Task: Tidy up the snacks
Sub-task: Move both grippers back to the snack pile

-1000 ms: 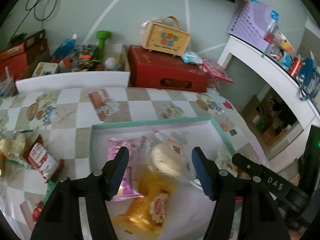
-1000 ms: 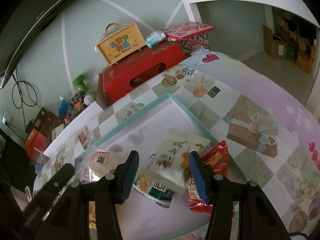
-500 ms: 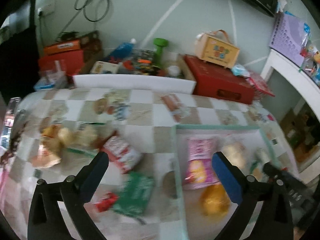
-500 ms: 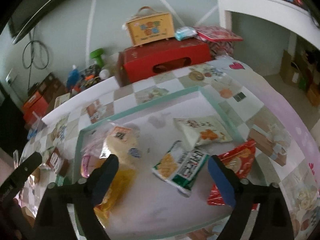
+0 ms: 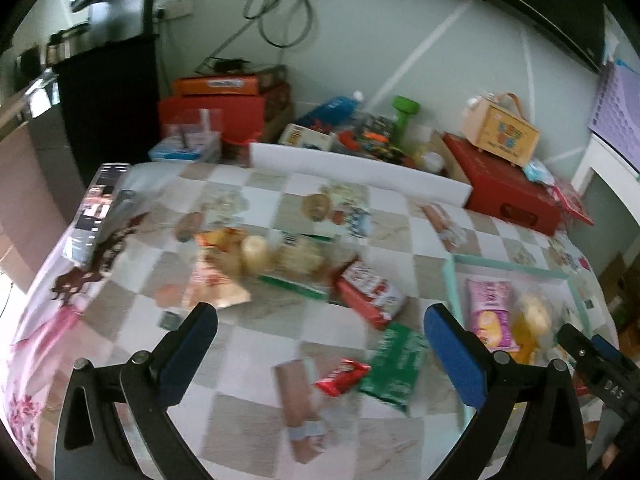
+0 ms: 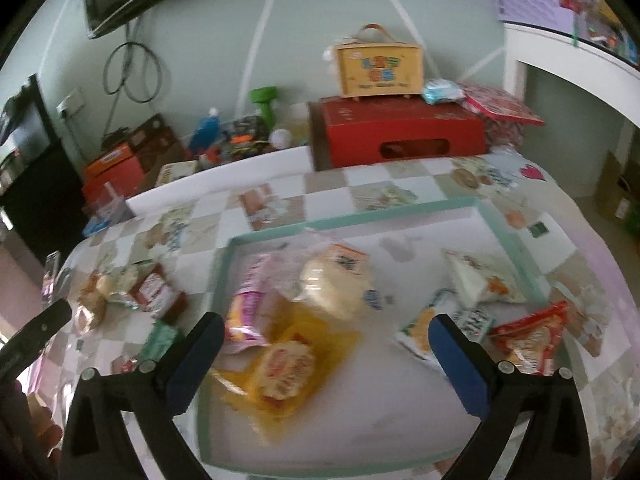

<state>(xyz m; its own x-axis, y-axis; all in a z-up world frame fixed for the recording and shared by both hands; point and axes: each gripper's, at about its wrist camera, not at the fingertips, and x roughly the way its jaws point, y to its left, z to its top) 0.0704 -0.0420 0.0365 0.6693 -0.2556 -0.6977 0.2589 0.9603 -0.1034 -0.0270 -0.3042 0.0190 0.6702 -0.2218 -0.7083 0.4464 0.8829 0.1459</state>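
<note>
Left gripper [image 5: 320,344] and right gripper [image 6: 326,354]: jaws wide apart, empty. Loose snacks [image 5: 368,290] crowd counter [image 5: 248,344] beside mint-rimmed tray [image 6: 400,214]; red box [image 6: 404,132] behind.

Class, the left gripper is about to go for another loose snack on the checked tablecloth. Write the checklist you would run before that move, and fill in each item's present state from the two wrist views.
1. left gripper open and holding nothing: ok.
2. right gripper open and holding nothing: ok.
3. Loose snacks outside the tray: ok, the green packet and small red packet lie ahead of the left gripper.
4. Free space in the tray: ok, bare floor shows near its front edge in the right wrist view.
5. Target sharply seen: not ok, the left view is motion-blurred.
6. Green packet touching the small red packet: cannot tell.
</note>
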